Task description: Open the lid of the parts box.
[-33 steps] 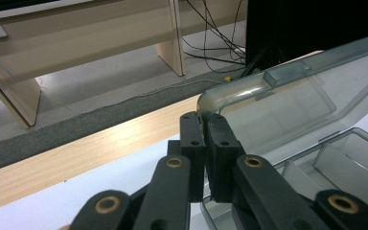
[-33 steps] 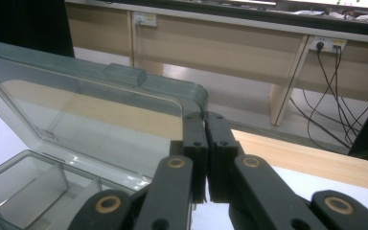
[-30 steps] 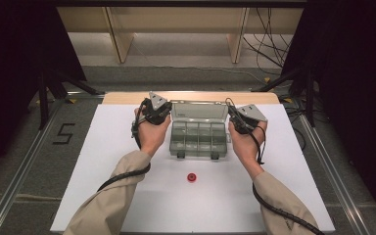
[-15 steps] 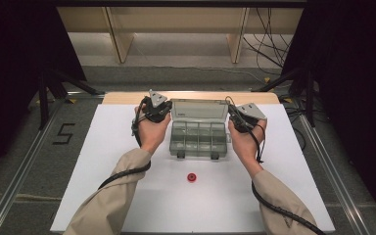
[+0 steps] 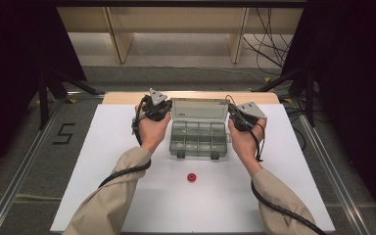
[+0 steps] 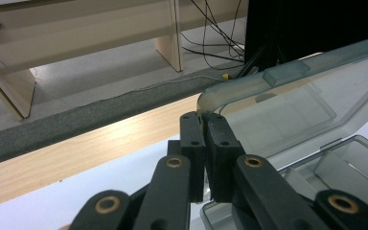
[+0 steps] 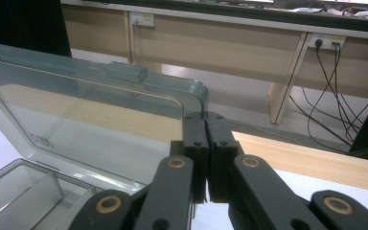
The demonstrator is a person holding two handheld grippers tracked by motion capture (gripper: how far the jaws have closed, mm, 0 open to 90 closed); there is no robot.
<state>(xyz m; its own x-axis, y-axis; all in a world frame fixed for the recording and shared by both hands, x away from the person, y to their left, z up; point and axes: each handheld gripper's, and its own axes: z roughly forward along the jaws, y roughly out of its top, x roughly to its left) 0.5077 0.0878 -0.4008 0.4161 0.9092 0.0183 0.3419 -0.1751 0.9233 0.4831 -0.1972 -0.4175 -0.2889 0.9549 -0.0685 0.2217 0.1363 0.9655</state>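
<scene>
Clear compartment box, mid-table, long axis across, lid raised at the far side: left gripper pinching its left corner, right gripper its right corner, jaws pressed together, both hands equally near.

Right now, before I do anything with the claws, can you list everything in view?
organizer box: one, clear grey plastic, divided compartments, middle of the white table, between the two hands
box lid: one, clear grey, raised open at the far side of the box; each claw is shut on one of its far corners
small round part: one, red, on the table nearer the person than the box
table: one, white top with a wooden far edge
number 5 mark: one, black, on the floor left of the table
left claw: black jaws shut on the lid's corner
right claw: black jaws shut on the lid's other corner
sleeves: two, beige
</scene>
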